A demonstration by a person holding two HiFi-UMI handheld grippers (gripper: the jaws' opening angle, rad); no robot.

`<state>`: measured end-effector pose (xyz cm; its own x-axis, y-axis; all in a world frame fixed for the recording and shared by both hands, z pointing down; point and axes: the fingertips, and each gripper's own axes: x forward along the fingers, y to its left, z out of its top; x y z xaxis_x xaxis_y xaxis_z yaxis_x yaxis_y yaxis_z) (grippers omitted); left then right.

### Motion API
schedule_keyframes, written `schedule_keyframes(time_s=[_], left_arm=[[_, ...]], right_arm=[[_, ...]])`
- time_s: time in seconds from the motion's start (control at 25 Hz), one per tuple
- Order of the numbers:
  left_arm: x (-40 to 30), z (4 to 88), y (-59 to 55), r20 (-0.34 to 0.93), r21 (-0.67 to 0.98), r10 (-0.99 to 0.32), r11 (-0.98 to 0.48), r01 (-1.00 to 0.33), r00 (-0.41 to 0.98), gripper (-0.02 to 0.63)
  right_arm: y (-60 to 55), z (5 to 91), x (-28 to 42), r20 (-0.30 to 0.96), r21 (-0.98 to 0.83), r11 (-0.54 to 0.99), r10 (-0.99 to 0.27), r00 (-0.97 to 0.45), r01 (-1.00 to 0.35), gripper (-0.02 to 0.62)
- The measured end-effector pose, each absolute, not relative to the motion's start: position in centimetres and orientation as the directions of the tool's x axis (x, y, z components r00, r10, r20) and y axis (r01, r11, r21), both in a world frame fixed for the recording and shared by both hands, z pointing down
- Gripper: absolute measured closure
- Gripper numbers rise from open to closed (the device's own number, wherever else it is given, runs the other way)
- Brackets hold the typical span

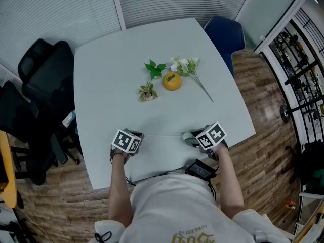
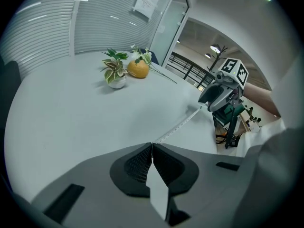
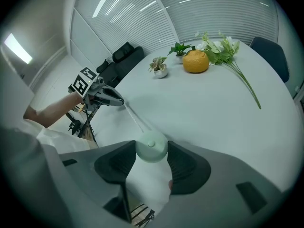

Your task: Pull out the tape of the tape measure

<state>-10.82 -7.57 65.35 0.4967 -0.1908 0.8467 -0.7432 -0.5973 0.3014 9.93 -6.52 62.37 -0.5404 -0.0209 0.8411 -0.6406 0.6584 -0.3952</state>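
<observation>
- The left gripper (image 2: 152,148) is keeping its jaws pressed together, pinching the free end of the tape (image 2: 176,126) right at the tips.
- The right gripper (image 3: 151,152) is holding the tape measure (image 3: 151,147), a round pale green case, between its jaws. The jaws are standing wide, and each pad is bearing on one side of the case.
- In the head view the tape (image 1: 163,135) is running as a thin pale line from the left gripper (image 1: 137,135) across to the right gripper (image 1: 190,137), low over the surface (image 1: 106,90) near its front edge.
- In the right gripper view the tape (image 3: 134,118) is leaving the far side of the case and heading toward the left gripper (image 3: 118,101), whose tips are pointing down at the surface.
- In the left gripper view the right gripper (image 2: 205,101) is sitting at the far end of the tape, tilted downward.
- Both grippers are staying well apart from the things grouped at the middle of the surface: an orange (image 1: 172,81), a small potted plant (image 1: 147,91), a leafy sprig (image 1: 155,68) and a stem of white flowers (image 1: 186,66).
</observation>
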Motion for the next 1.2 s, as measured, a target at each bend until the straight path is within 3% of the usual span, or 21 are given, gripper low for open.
schedule_keyframes(time_s=[1.2], left_arm=[[-13.8,66.3,-7.8,0.905,0.208,-0.206,-0.549,-0.809,0.373,0.594]], right_arm=[[-6.0,63.6,12.2,0.876,-0.360,0.637,-0.019,-0.481,-0.682,0.370]])
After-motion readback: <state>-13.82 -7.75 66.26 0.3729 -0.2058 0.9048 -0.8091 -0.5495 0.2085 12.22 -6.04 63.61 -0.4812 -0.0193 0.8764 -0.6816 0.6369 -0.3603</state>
